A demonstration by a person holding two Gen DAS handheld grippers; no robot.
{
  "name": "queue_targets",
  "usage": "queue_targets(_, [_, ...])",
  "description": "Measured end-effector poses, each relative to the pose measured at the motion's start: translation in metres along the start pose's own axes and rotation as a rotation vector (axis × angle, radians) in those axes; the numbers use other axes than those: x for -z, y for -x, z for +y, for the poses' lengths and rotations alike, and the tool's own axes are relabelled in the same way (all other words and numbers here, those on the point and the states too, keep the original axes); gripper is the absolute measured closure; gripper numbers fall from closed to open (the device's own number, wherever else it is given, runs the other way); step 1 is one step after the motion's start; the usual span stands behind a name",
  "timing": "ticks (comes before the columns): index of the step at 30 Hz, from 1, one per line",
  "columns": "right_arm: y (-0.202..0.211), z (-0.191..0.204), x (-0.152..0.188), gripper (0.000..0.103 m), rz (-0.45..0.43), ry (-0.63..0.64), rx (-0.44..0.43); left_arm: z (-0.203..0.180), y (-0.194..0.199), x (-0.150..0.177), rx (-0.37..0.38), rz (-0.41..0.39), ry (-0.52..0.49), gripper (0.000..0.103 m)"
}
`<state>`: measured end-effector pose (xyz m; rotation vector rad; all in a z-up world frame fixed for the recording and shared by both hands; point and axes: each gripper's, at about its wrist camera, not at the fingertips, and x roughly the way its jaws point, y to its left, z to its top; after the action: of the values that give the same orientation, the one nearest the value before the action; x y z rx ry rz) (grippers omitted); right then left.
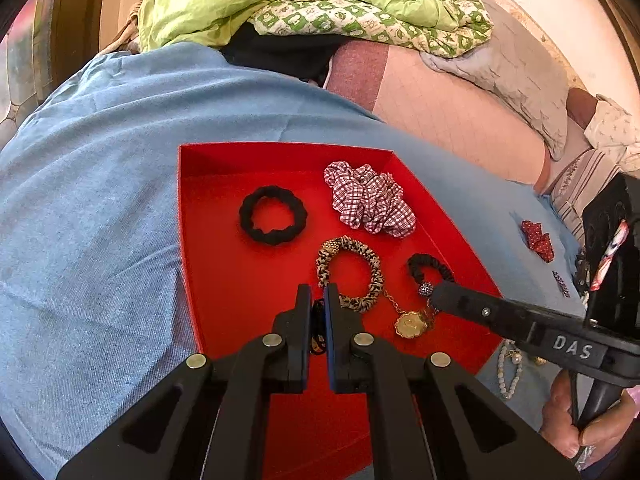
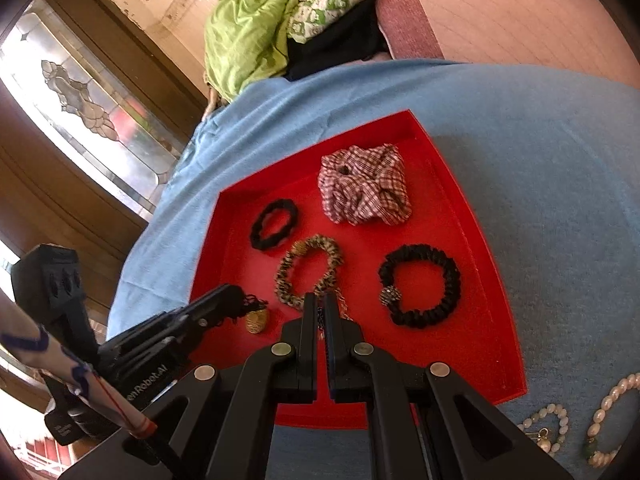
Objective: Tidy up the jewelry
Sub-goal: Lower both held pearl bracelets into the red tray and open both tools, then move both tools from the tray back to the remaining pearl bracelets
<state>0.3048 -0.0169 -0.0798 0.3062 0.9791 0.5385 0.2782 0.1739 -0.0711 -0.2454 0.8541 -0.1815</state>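
From the left wrist, the left tool (image 1: 318,294) has its jaws pressed nearly together on a thin dark elastic band (image 1: 318,330), held low over the near part of the red tray (image 1: 224,264); it seems to be lowering the band into a free spot there. Just ahead of its tips lies the leopard-print scrunchie (image 1: 352,272), further ahead the black scrunchie (image 1: 273,214) and the checked scrunchie (image 1: 370,199), each apart from the others, which suits sorting. To its right the right tool (image 1: 434,300) comes in from the side, its tip at a gold chain with a medallion (image 1: 410,323), apparently setting it down. Beyond the tray's right edge, on the blue cloth (image 1: 100,184), wait a red bow (image 1: 538,239) and a pearl bracelet (image 1: 509,372).

From the right wrist, the right tool (image 2: 320,300) is pinched on the thin chain (image 2: 342,300), beside the leopard scrunchie. To its right sits a black beaded scrunchie (image 2: 420,284); to its left the left tool (image 2: 236,300) holds the band with a gold bead (image 2: 256,322). Pearl strands (image 2: 552,428) lie off the tray, near right, likely next.
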Motion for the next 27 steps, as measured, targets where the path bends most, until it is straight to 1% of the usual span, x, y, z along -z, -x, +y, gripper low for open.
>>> queue_targets(5, [-0.006, -0.007, 0.001, 0.099, 0.028, -0.022, 0.023, 0.000, -0.001, 0.000, -0.008, 0.008, -0.001, 0.097])
queue_targets(7, [-0.006, -0.009, 0.001, 0.099, 0.037, -0.028, 0.025, 0.000, -0.001, -0.001, -0.010, 0.008, 0.005, 0.087])
queue_targets(8, [-0.006, -0.010, 0.001, 0.099, 0.041, -0.033, 0.025, 0.001, 0.000, -0.001, -0.015, 0.005, 0.010, 0.074])
queue_targets(9, [-0.005, -0.011, 0.001, 0.099, 0.040, -0.037, 0.025, 0.001, 0.001, -0.001, -0.018, -0.005, 0.016, 0.067])
queue_targets(12, [-0.002, -0.011, 0.001, 0.099, 0.034, -0.034, 0.032, 0.002, 0.005, -0.003, -0.007, -0.019, 0.029, 0.067])
queue_targets(19, [0.019, -0.010, -0.004, 0.099, -0.012, -0.033, 0.026, -0.008, 0.020, -0.008, 0.001, -0.098, 0.023, 0.067])
queue_targets(22, [0.031, -0.011, -0.006, 0.099, -0.030, -0.037, 0.023, -0.016, 0.025, -0.008, -0.008, -0.122, 0.005, 0.067])
queue_targets(27, [0.053, -0.019, -0.007, 0.099, -0.054, -0.050, 0.030, -0.040, 0.026, -0.005, -0.004, -0.132, -0.053, 0.067])
